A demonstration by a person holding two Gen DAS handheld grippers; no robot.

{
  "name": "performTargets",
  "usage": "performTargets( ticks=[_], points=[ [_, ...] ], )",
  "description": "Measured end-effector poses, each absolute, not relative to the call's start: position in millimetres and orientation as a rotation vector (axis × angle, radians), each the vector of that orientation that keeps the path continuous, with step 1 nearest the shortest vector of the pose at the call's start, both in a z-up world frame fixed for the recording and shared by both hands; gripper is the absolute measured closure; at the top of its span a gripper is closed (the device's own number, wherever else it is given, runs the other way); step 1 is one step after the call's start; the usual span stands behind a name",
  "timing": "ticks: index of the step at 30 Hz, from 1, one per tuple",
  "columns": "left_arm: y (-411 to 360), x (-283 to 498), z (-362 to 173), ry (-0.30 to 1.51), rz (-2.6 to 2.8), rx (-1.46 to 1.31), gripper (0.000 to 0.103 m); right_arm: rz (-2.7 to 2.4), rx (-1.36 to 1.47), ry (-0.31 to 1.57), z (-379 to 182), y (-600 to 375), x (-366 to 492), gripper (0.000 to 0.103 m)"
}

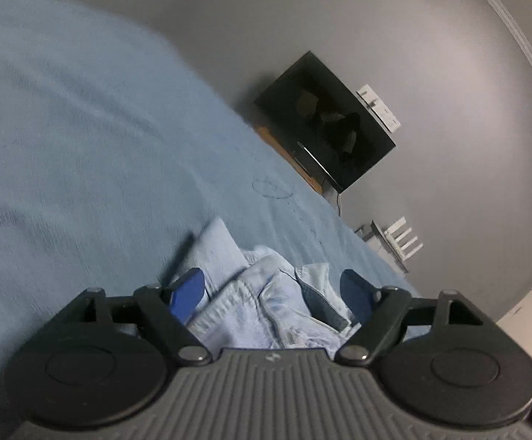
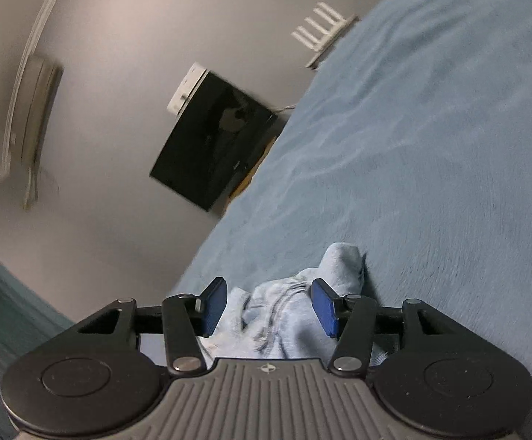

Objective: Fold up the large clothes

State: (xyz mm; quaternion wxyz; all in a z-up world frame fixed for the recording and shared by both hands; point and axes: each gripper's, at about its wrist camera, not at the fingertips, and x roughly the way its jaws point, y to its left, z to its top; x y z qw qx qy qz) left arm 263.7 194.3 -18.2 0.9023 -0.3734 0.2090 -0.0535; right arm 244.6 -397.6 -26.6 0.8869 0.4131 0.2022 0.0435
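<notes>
Nearest the lens in each view is the ribbed grey body of a hand-held gripper with two black linkage arms and two blue pads. The left gripper [image 1: 271,288] stands wide apart — its blue pads [image 1: 189,293] sit at either side of a crumpled pale-blue denim garment [image 1: 262,304] without pressing on it, so the cloth is released and lies loose between them. The right gripper [image 2: 268,306] is about half spread; its two blue pads [image 2: 324,311] flank a rumpled fold of the same pale-blue denim garment [image 2: 284,315], and a gap shows on the left pad's side, so nothing is clenched there either.

The garment lies bunched on the near part of one wide blue fleece bed cover [image 1: 82,146], which stretches far and left in the left view, far and right in the right view.

Beyond the bed's far edge: one black flat screen [image 1: 324,121] on a brown wooden stand [image 1: 288,154], against a plain grey wall [image 1: 431,55]. Right of the screen in the left view stands one white router with four upright antennas [image 1: 401,242]. One wall air-conditioner unit [image 2: 36,110] hangs far left in the right view.
</notes>
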Motion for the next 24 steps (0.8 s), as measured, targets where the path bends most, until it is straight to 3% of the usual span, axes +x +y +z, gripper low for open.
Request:
performTargets(
  ticks=[8, 11, 13, 16, 22, 24],
  points=[
    [164, 270, -31, 0.524, -0.135, -0.418, 0.026, 0.096, 0.508, 0.551, -18, -363, 252, 0.048],
    [158, 277, -41, 0.584, -0.140, -0.360, 0.046, 0.085, 0.381, 0.580, -17, -349, 256, 0.048],
    [156, 280, -46, 0.601, -0.114, -0.323, 0.080, 0.072, 0.330, 0.588, -16, -341, 260, 0.052],
    [158, 281, -51, 0.598, -0.114, -0.320, 0.090, 0.079, 0.290, 0.585, -12, -335, 263, 0.052],
    [157, 285, -57, 0.615, -0.113, -0.305, 0.090, 0.126, 0.299, 0.655, -26, -337, 258, 0.057],
    [162, 290, -65, 0.663, -0.114, -0.373, 0.086, 0.136, 0.314, 0.664, -30, -338, 257, 0.058]
  ],
)
